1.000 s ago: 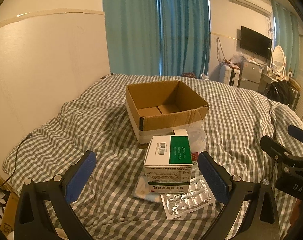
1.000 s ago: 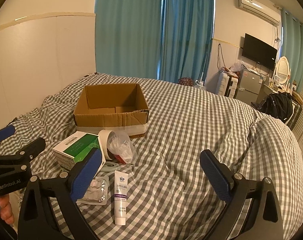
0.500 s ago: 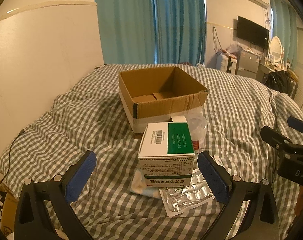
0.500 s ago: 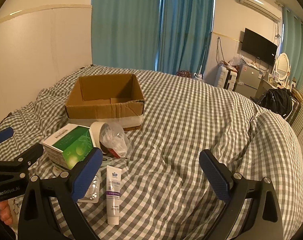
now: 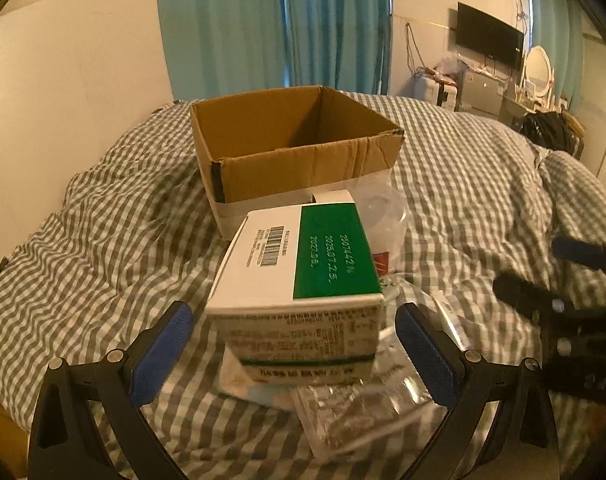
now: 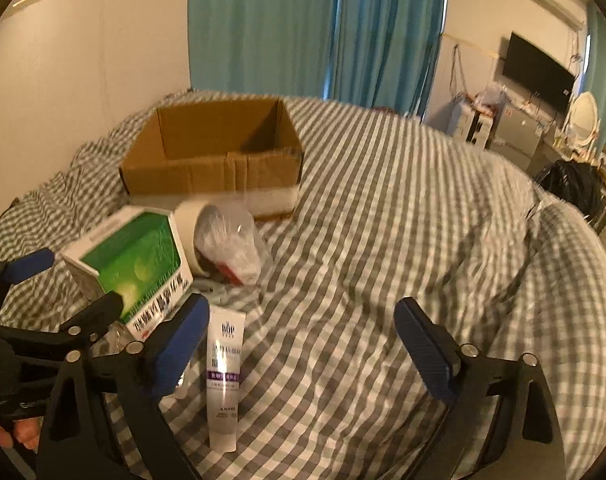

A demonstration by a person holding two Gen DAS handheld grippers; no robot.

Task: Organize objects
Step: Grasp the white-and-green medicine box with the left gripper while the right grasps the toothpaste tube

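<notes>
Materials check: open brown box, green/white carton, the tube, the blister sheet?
Open box: corrugated cardboard, matte brown, creased walls, torn rim. Green/white carton: thin paperboard, smooth printed faces, slight sheen. Tube: likely soft plastic, white, flat crimped end. Blister sheet: silvery foil with clear plastic, probably; blurred.

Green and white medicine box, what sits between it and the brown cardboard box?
In the right wrist view, a roll of beige tape and a crumpled clear plastic bag.
</notes>
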